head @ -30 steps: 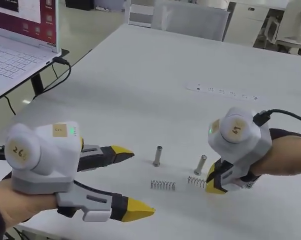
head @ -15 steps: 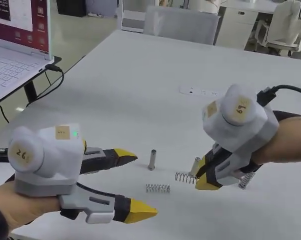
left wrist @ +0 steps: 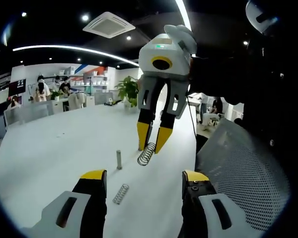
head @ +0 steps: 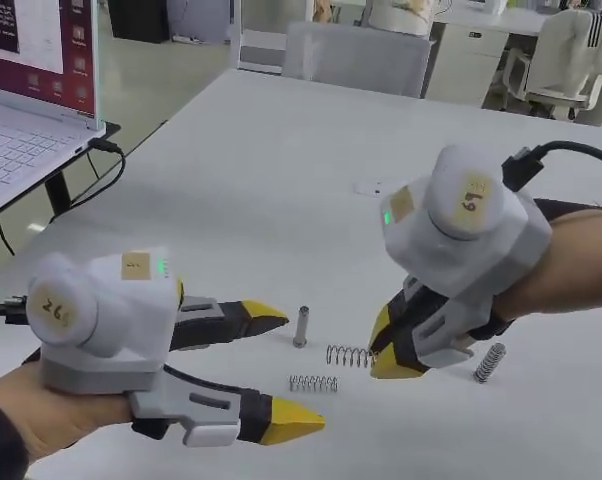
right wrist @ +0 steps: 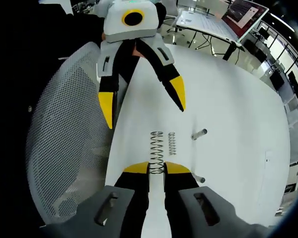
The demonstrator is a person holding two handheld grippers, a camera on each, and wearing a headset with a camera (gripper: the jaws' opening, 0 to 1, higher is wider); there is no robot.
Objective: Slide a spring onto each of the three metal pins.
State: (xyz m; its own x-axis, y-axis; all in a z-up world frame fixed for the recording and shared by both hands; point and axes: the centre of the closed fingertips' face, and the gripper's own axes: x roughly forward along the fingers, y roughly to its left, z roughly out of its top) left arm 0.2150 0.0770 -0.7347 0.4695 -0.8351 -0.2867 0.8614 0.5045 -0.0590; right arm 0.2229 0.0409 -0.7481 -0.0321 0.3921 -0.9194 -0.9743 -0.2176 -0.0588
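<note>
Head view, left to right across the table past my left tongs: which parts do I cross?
upright pin → held spring → right gripper, tongs closed on that spring → far-right spring. Left out: the loose spring, which lies in front of the pin and overlaps it.

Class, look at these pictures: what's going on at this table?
A person works at a white table with a gripper in each hand. The right gripper is shut on one end of a spring, close to an upright bare pin. The left gripper hovers open nearby. A second spring lies loose on the table, and a third spring sits beside the right gripper.
</note>
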